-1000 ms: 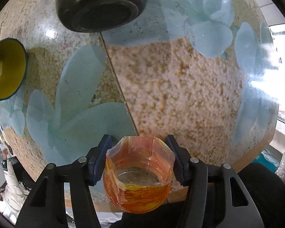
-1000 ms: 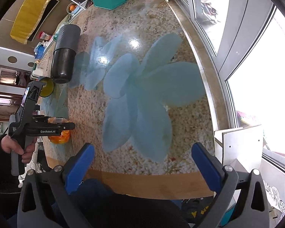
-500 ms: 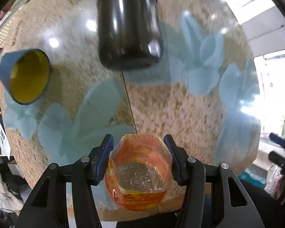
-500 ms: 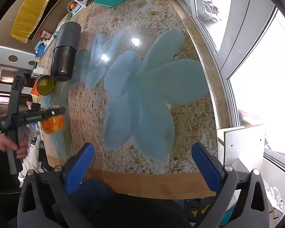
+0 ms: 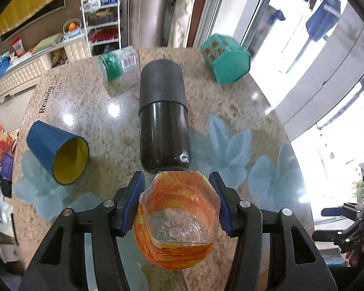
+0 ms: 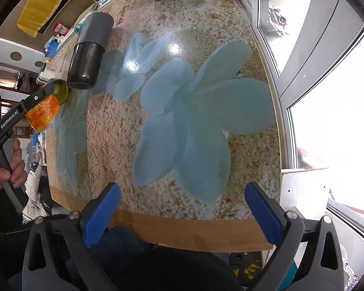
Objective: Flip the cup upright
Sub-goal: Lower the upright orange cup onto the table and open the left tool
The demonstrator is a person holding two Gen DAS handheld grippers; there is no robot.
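Observation:
My left gripper [image 5: 177, 205] is shut on an orange translucent faceted cup [image 5: 178, 220], its blue pads pressing both sides. The cup is lifted off the table and tilted, and I look into its mouth at the clear base. In the right wrist view the cup [image 6: 43, 111] hangs in the left gripper above the table's left edge. My right gripper [image 6: 182, 215] is open and empty over the table's near wooden edge.
A black cylindrical flask [image 5: 162, 118] lies on its side just beyond the cup. A blue cup with yellow inside [image 5: 58, 151] lies on its side at left. A green-lidded jar [image 5: 117, 64] and a teal hexagonal box [image 5: 225, 58] stand at the back. The speckled table [image 6: 230, 72] has blue flower prints.
My left gripper has tilted up and lifted with the orange cup, so the view now looks across the table rather than down. The right gripper has stayed still and open.

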